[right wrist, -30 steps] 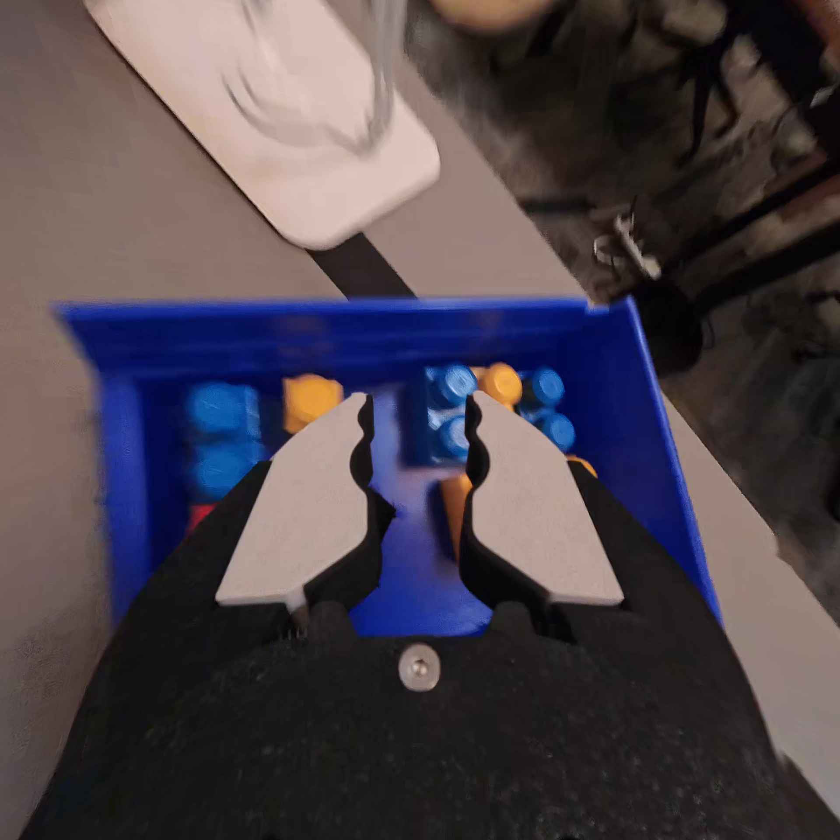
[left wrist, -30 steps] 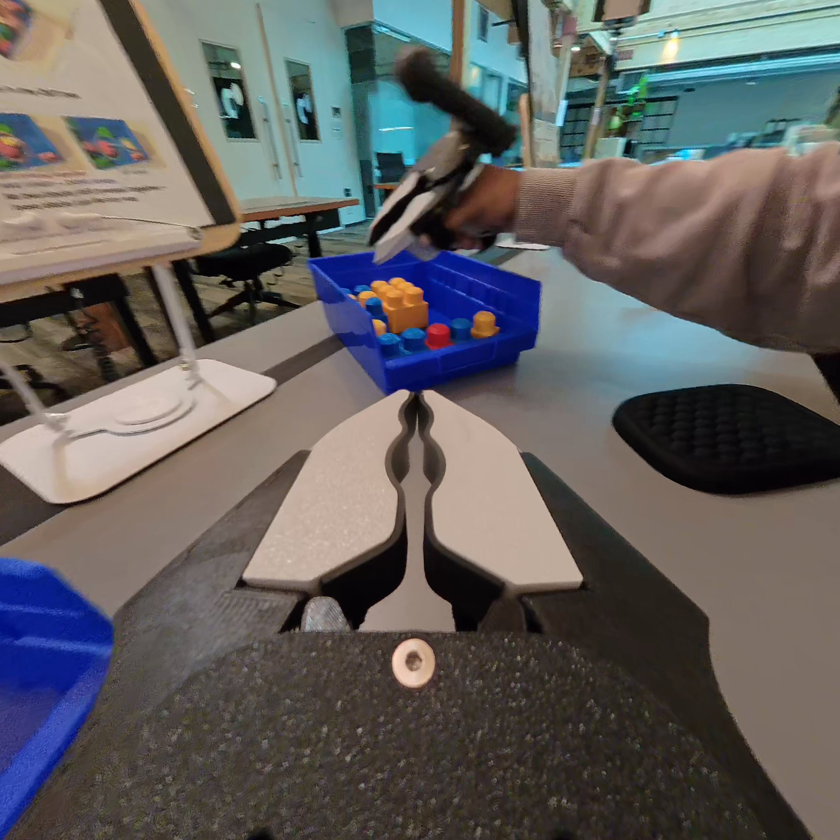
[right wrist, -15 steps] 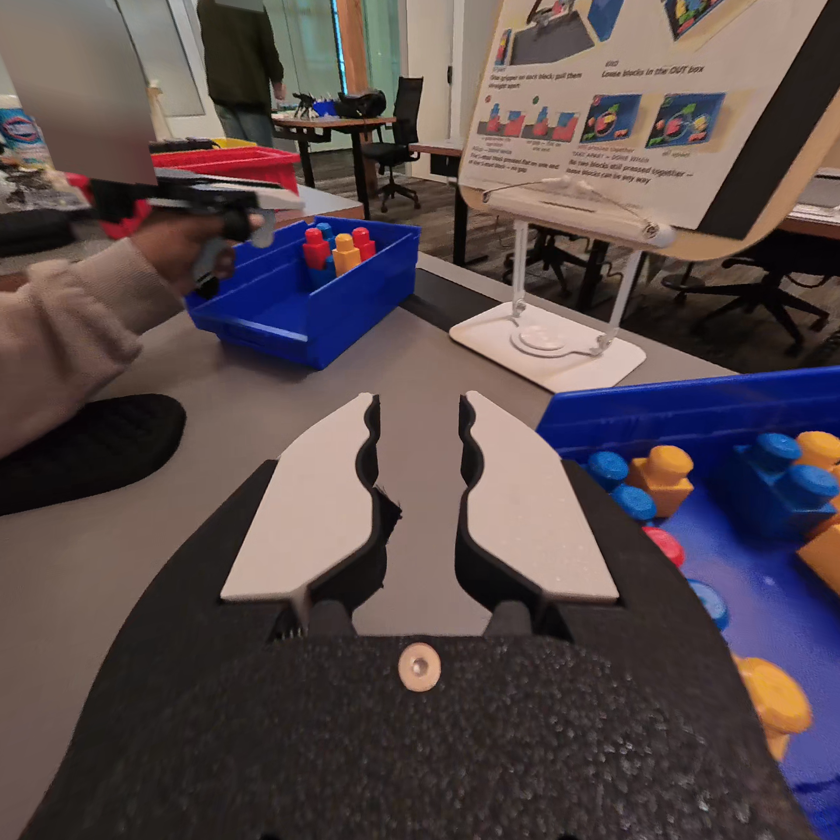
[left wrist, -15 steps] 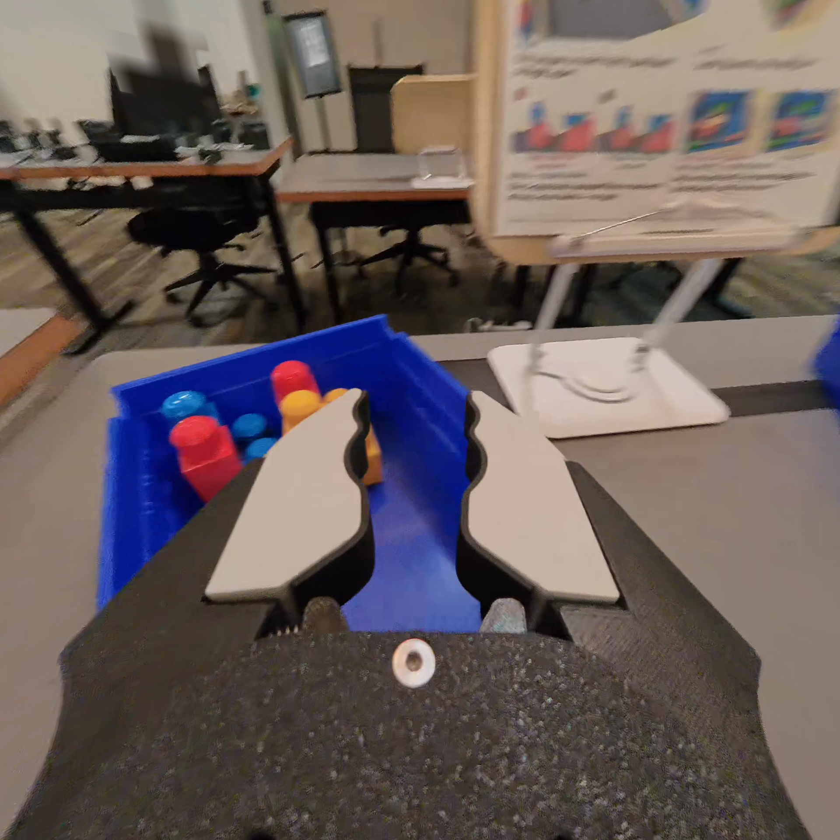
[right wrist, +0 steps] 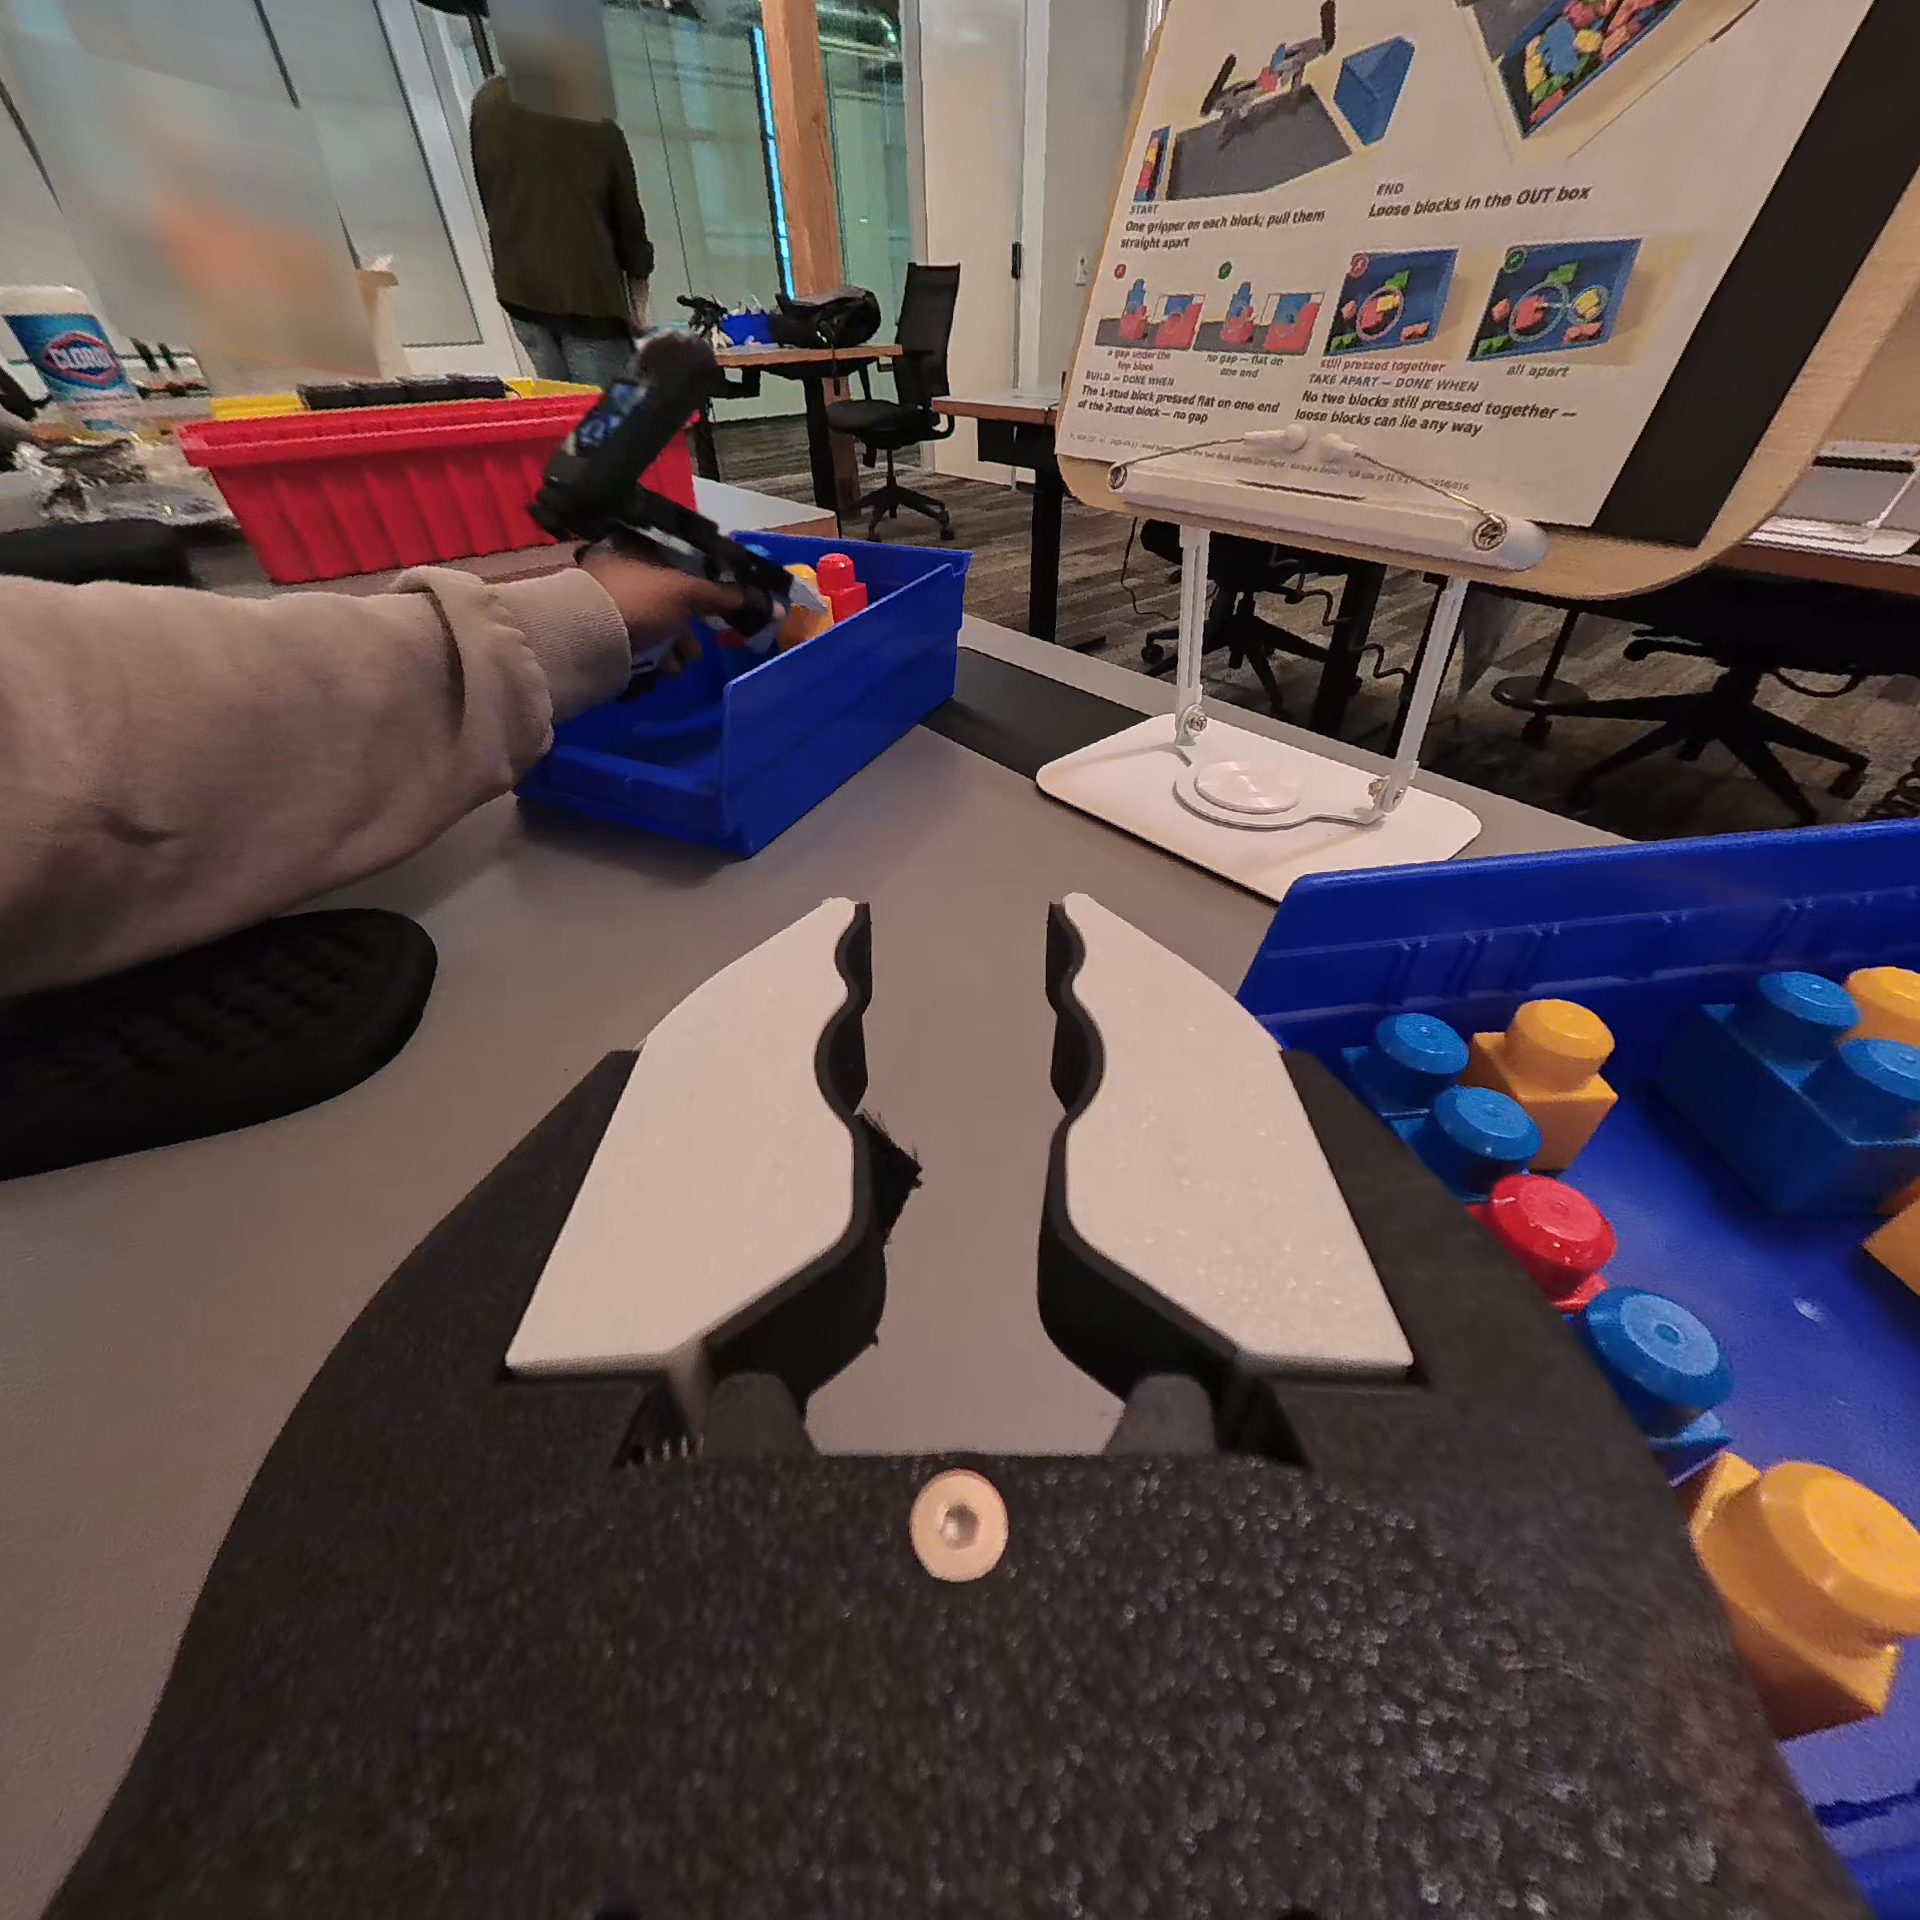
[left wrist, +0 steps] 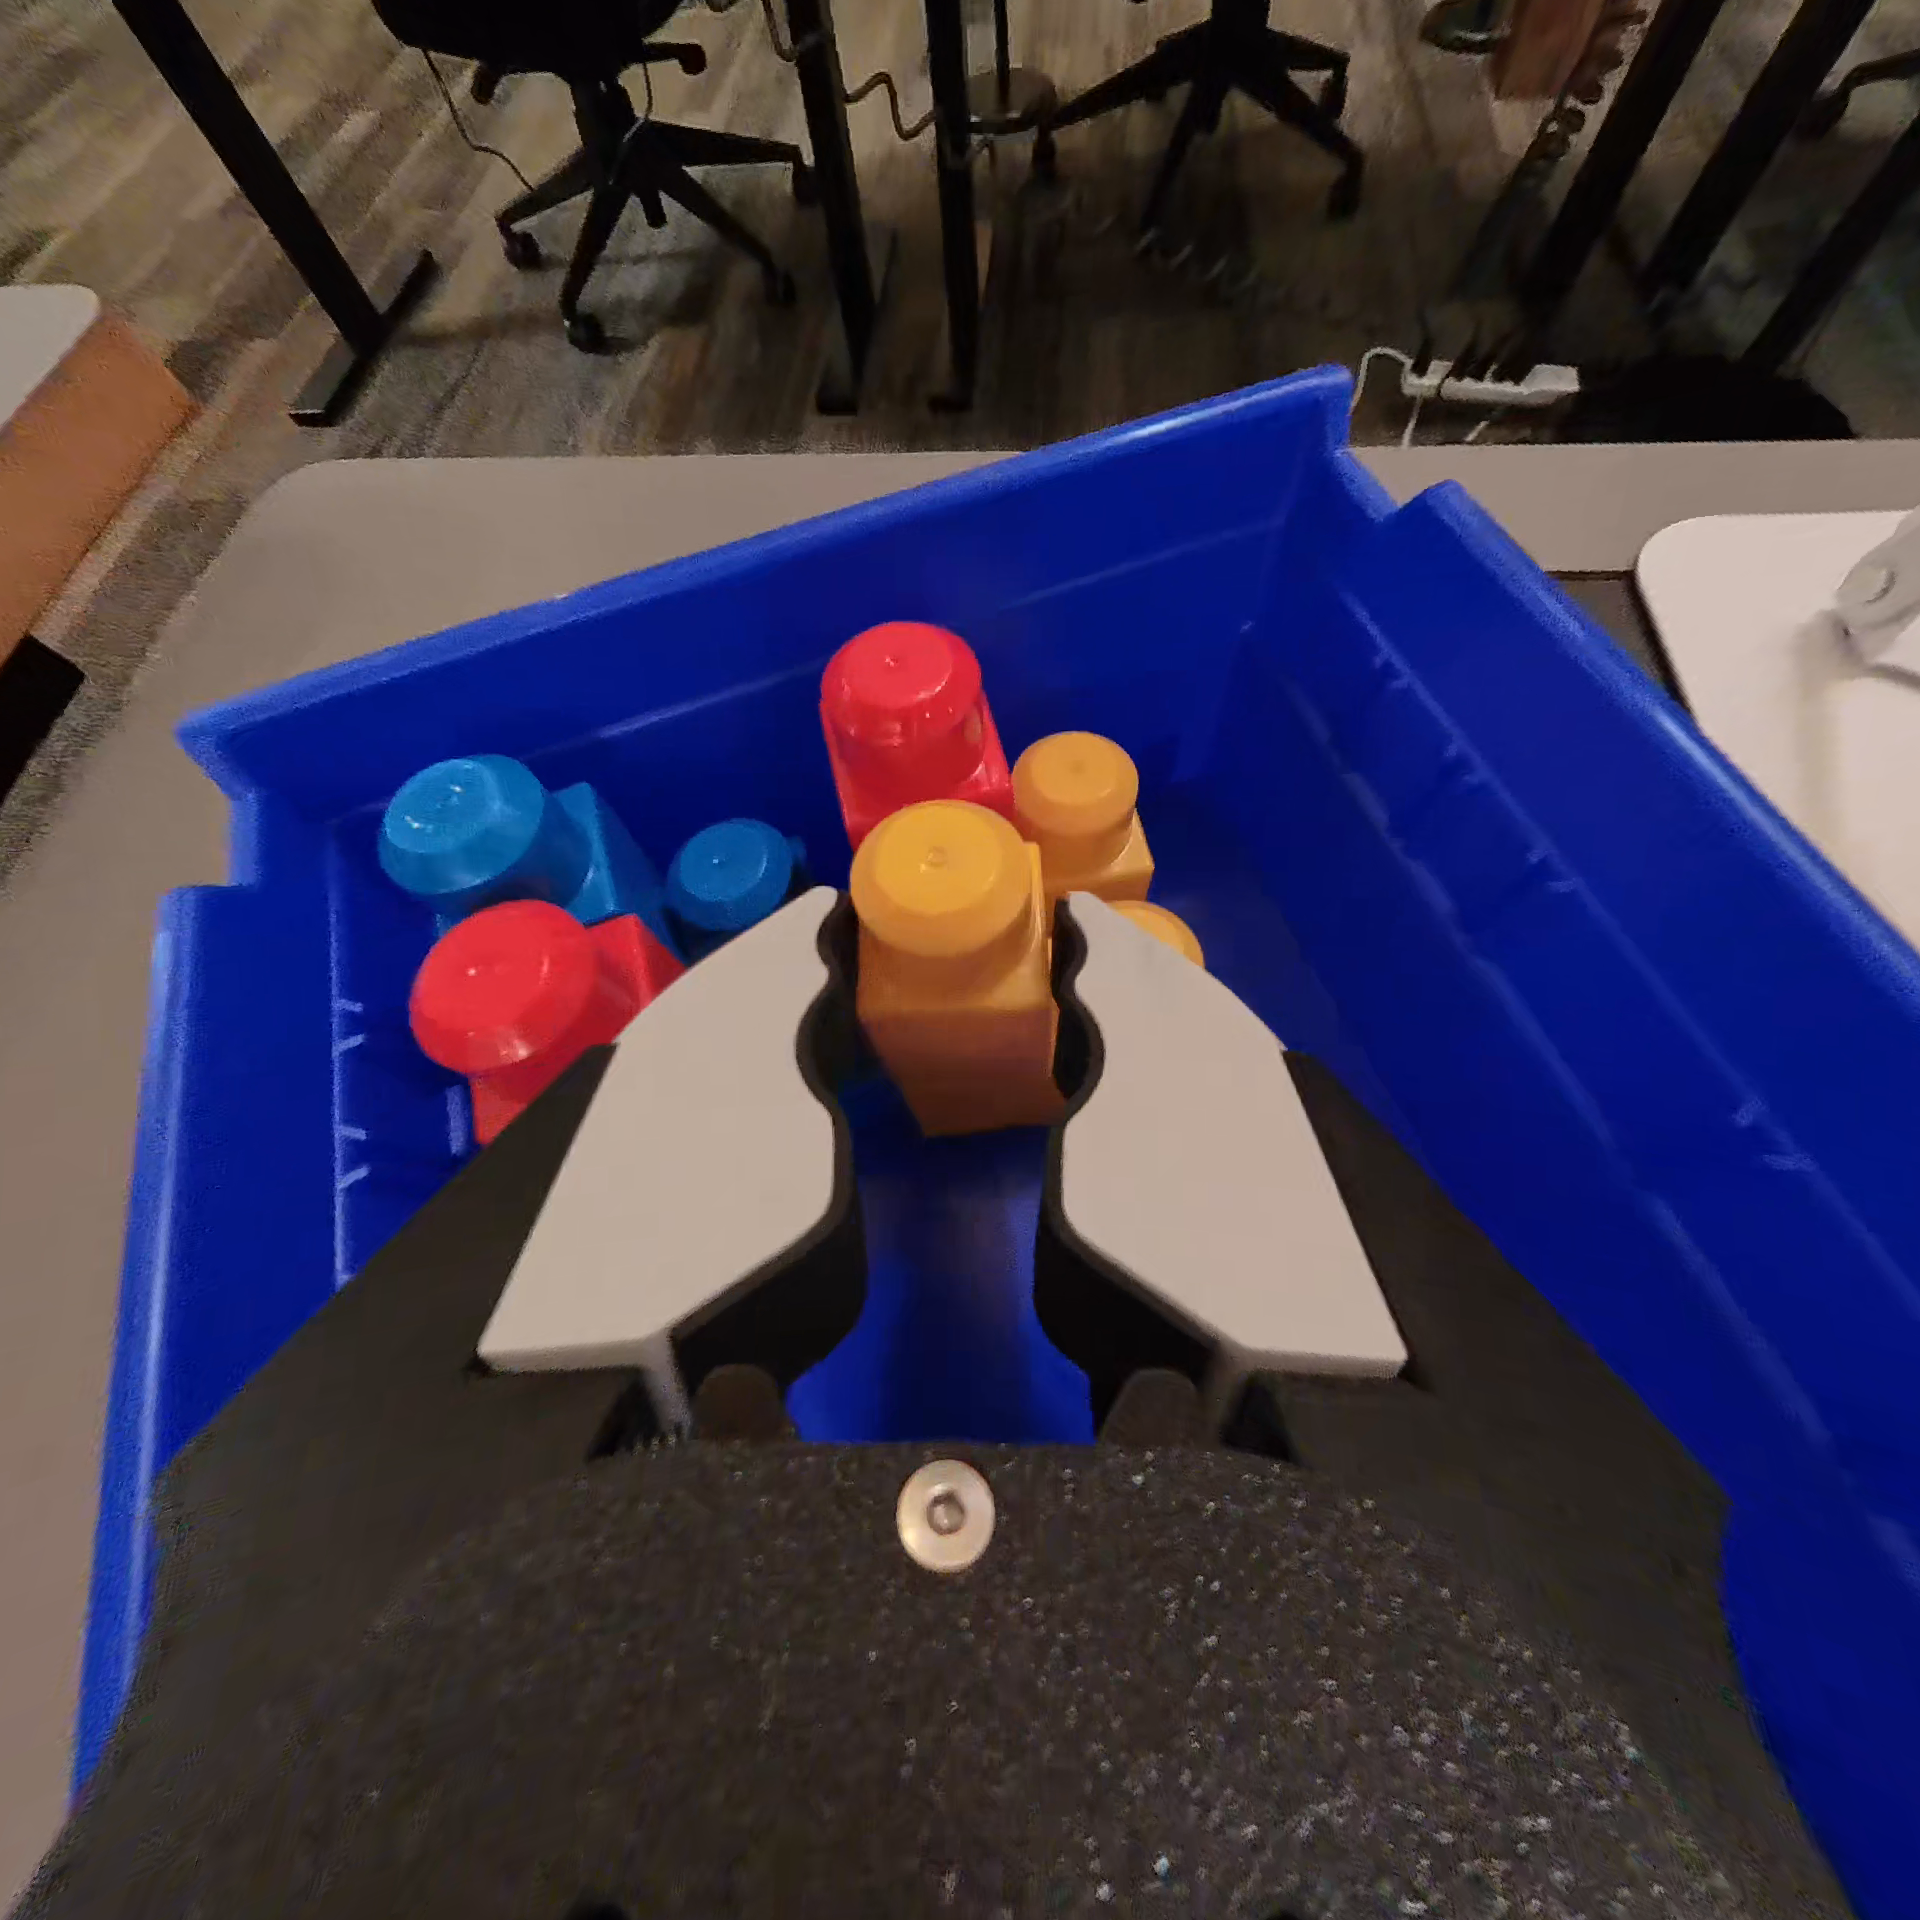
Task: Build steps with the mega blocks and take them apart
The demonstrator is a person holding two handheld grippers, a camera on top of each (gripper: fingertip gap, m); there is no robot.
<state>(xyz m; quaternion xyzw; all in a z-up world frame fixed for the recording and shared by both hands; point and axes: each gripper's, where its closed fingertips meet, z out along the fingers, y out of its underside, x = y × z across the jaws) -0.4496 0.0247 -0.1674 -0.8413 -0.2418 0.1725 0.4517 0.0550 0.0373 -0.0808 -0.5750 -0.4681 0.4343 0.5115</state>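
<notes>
Blue bin (left wrist: 1455, 831), glossy orange one-stud block (left wrist: 951, 966)

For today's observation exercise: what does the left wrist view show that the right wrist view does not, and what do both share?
Left wrist view only: the left tongs closed on an orange block, with two red blocks beside it.

Right wrist view only: the open, empty right tongs, a second blue bin of blocks, the instruction board.

Both: the far blue bin on the grey table.
</notes>
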